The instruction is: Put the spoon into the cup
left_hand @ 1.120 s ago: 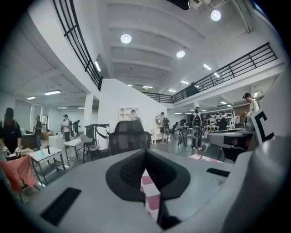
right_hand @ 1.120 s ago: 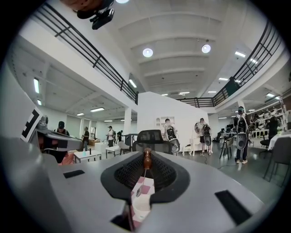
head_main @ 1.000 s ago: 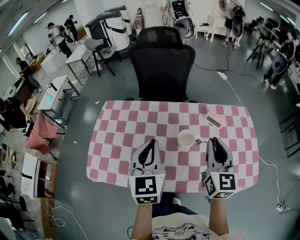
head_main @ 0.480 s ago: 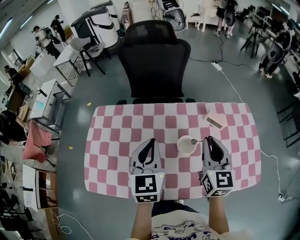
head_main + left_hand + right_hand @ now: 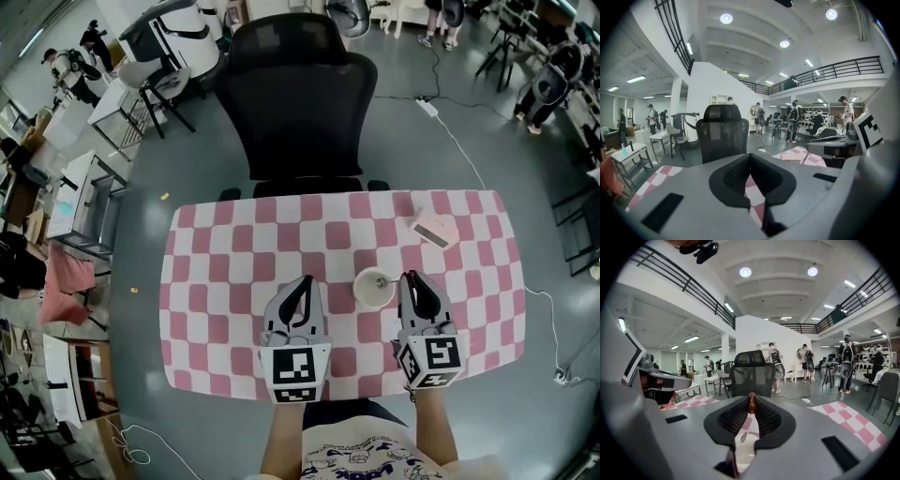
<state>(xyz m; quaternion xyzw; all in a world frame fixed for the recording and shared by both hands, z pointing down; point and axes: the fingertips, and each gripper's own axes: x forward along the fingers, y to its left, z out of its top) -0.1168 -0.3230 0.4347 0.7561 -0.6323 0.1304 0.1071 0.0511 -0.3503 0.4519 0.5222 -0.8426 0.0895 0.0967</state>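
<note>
A white cup (image 5: 374, 289) stands on the pink-and-white checked table (image 5: 225, 244), right of the middle. My right gripper (image 5: 411, 277) is just right of the cup, its tip level with the rim. It is shut on the spoon: the brown handle end (image 5: 751, 403) sticks up between the pads and the metal bowl (image 5: 743, 436) hangs below them. My left gripper (image 5: 303, 280) hovers left of the cup with its jaws together and nothing in them (image 5: 750, 155). Each gripper shows at the edge of the other's view.
A small pink box (image 5: 434, 228) lies on the table behind the cup, toward the right. A black office chair (image 5: 292, 94) stands at the far side of the table. Desks, chairs and people fill the room around.
Both grippers have sunk toward the table and moved forward. The right gripper with the spoon has come closer to the cup's right side.
</note>
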